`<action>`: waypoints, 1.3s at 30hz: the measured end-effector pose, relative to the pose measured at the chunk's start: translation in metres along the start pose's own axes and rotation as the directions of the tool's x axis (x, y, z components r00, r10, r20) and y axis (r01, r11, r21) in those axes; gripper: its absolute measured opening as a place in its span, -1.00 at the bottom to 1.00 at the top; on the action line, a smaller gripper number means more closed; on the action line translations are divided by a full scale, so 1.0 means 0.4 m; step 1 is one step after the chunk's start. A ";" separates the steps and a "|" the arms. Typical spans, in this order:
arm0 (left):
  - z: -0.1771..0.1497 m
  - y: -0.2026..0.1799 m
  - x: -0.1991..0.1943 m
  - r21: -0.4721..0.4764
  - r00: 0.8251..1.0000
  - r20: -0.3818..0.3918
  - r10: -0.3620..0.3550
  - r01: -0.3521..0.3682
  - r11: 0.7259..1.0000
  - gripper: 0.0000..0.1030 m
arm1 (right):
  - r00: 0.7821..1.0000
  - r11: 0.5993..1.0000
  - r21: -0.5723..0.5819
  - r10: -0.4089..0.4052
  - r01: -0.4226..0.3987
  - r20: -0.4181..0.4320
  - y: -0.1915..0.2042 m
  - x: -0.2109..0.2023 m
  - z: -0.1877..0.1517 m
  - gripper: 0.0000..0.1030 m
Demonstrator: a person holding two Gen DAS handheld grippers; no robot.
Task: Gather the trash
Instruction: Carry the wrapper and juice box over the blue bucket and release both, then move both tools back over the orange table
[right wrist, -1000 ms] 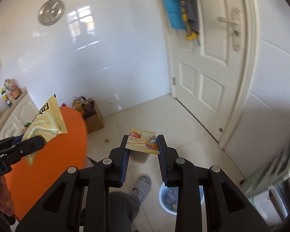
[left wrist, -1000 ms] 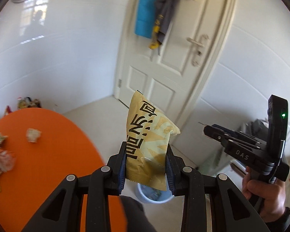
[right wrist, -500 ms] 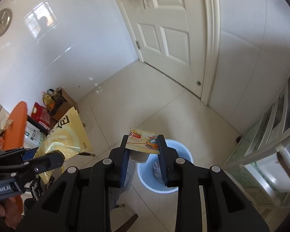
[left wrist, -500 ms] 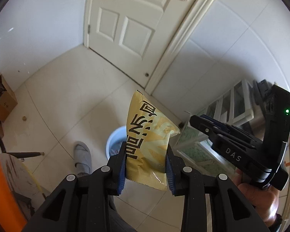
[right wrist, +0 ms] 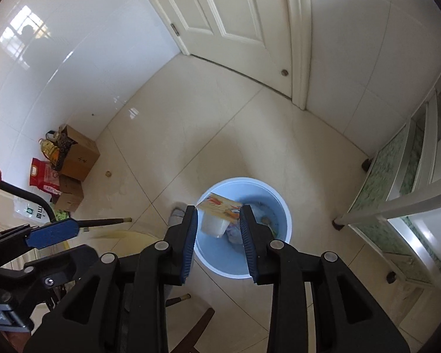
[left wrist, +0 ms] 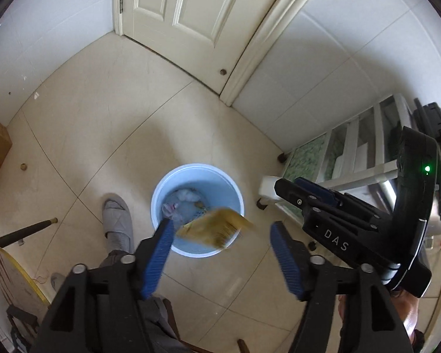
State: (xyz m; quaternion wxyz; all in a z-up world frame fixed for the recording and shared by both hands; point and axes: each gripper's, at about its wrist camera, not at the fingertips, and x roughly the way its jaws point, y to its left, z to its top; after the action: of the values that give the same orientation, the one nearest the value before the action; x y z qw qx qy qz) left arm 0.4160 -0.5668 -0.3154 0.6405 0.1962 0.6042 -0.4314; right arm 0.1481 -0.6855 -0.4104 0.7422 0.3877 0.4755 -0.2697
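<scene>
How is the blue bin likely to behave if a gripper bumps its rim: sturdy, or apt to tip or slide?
The blue bin looks like thin plastic holding only a few scraps, so it is probably light and would move at a nudge. It stands free on glossy floor tile, so sliding seems likelier than tipping. The thin rim may flex.

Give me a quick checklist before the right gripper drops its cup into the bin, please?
1. Right gripper above the blue bin: ok.
2. White cup with peeled lid held between its fingers: ok.
3. Left gripper open: ok.
4. Yellow wrapper free and dropping over the bin: ok, though blurred.
5. Room left in the bin: ok, trash only at the bottom.
6. Slippered foot beside the bin, not over it: ok.
</scene>
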 end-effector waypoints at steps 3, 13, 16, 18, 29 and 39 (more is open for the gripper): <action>0.018 -0.008 -0.001 0.010 0.998 0.024 0.054 -0.054 0.999 0.44 | 1.000 1.000 0.021 -0.008 0.008 0.015 -0.002 0.001 -0.002 0.46; -0.069 -0.052 -0.112 -0.026 0.951 0.202 0.233 -0.233 0.972 0.69 | 0.997 0.998 0.053 -0.040 0.036 0.068 0.026 -0.054 -0.017 1.00; -0.118 -0.068 -0.152 -0.041 0.932 0.255 0.258 -0.256 0.966 0.74 | 0.994 0.999 0.039 -0.038 0.035 0.104 0.059 -0.097 -0.022 1.00; -0.153 -0.078 -0.185 -0.060 0.922 0.289 0.257 -0.251 0.966 0.74 | 0.991 0.999 0.021 -0.034 0.032 0.128 0.088 -0.133 -0.023 1.00; -0.432 -0.016 -0.509 -0.143 0.826 0.501 0.259 -0.216 0.966 0.85 | 0.953 0.994 -0.108 0.026 0.007 0.303 0.312 -0.380 -0.062 1.00; -0.724 0.075 -0.745 -0.290 0.702 0.611 0.366 -0.232 0.929 0.87 | 0.910 0.955 -0.293 0.151 -0.035 0.385 0.556 -0.531 -0.148 1.00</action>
State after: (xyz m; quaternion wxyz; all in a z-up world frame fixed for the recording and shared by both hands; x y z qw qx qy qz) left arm 0.2950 -0.2325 -0.0980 0.8882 0.0662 0.3394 -0.3024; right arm 0.2042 -0.5064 -0.1597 0.8836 0.2371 0.3262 -0.2379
